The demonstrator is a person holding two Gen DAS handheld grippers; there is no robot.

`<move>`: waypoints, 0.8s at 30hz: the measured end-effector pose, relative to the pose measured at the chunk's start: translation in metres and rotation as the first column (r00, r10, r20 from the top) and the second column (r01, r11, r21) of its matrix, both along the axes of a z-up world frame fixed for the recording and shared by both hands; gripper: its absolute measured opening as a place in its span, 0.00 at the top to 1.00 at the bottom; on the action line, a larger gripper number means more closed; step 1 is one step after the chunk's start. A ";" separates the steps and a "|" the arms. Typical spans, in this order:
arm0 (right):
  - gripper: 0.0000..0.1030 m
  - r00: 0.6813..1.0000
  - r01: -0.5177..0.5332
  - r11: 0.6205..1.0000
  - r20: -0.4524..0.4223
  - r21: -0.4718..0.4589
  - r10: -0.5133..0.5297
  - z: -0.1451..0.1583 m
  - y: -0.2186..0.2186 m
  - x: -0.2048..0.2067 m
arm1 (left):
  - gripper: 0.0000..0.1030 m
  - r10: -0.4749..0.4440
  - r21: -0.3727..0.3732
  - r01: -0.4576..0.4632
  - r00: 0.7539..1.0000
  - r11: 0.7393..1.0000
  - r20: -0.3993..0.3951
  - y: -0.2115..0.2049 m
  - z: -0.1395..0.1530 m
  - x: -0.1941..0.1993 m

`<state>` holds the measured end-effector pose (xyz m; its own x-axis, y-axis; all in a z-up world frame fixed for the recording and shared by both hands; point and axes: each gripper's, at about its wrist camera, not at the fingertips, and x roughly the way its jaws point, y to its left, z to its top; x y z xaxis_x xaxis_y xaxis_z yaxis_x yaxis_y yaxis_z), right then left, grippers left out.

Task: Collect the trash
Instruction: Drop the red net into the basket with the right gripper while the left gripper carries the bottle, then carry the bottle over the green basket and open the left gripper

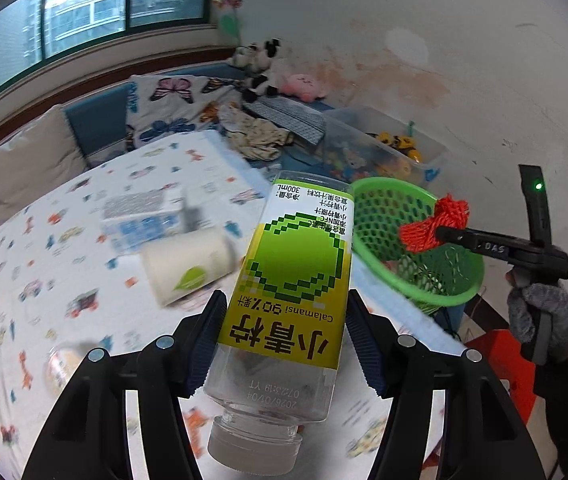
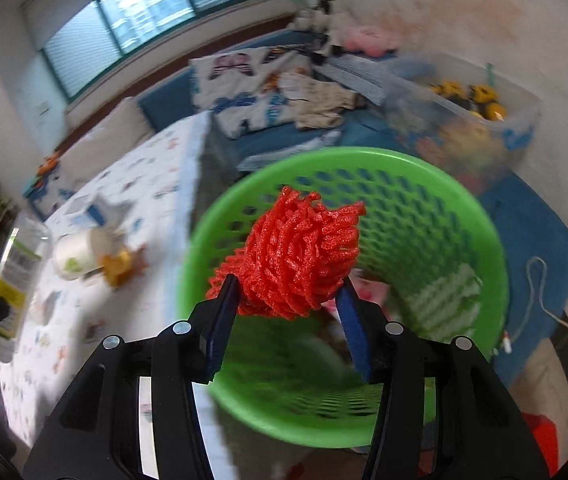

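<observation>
My left gripper [image 1: 284,312] is shut on an empty clear plastic bottle [image 1: 288,300] with a yellow-green label, held above the table with its cap toward the camera. My right gripper [image 2: 288,292] is shut on a red foam net [image 2: 296,256] and holds it over the mouth of the green mesh basket [image 2: 464,216]. In the left wrist view the basket [image 1: 372,216] stands just right of the bottle, with the red net [image 1: 434,226] and the right gripper [image 1: 444,236] above its rim. The bottle also shows at the left edge of the right wrist view [image 2: 16,264].
On the patterned tablecloth [image 1: 44,280] lie a paper cup on its side [image 1: 188,268], a blue-white carton [image 1: 140,220] and a clear round container [image 1: 64,364]. The cup [image 2: 80,256] has a yellow wrapper [image 2: 120,268] beside it. A clear toy bin [image 1: 380,152] and bedding stand behind.
</observation>
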<state>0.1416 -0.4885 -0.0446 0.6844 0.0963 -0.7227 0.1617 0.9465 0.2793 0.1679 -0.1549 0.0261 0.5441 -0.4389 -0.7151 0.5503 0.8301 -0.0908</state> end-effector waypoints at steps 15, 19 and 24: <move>0.28 0.997 0.071 0.997 0.006 0.014 -0.071 -0.010 -0.035 -0.027 | 0.43 -0.181 0.084 0.183 0.983 0.980 -0.030 -0.123 -0.004 0.019; 0.28 0.997 0.074 0.997 0.019 0.033 -0.075 -0.009 -0.039 -0.036 | 0.43 -0.216 0.127 0.220 0.975 0.967 -0.046 -0.153 -0.013 0.024; 0.27 0.996 0.080 0.995 0.027 0.064 -0.082 -0.012 -0.043 -0.047 | 0.43 -0.237 0.178 0.251 0.967 0.951 -0.096 -0.182 -0.032 0.035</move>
<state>0.0942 -0.5311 -0.0562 0.7125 0.0846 -0.6965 0.2279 0.9110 0.3438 0.2032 -0.3371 -0.0061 0.3805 -0.4067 -0.8306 0.7360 0.6769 0.0058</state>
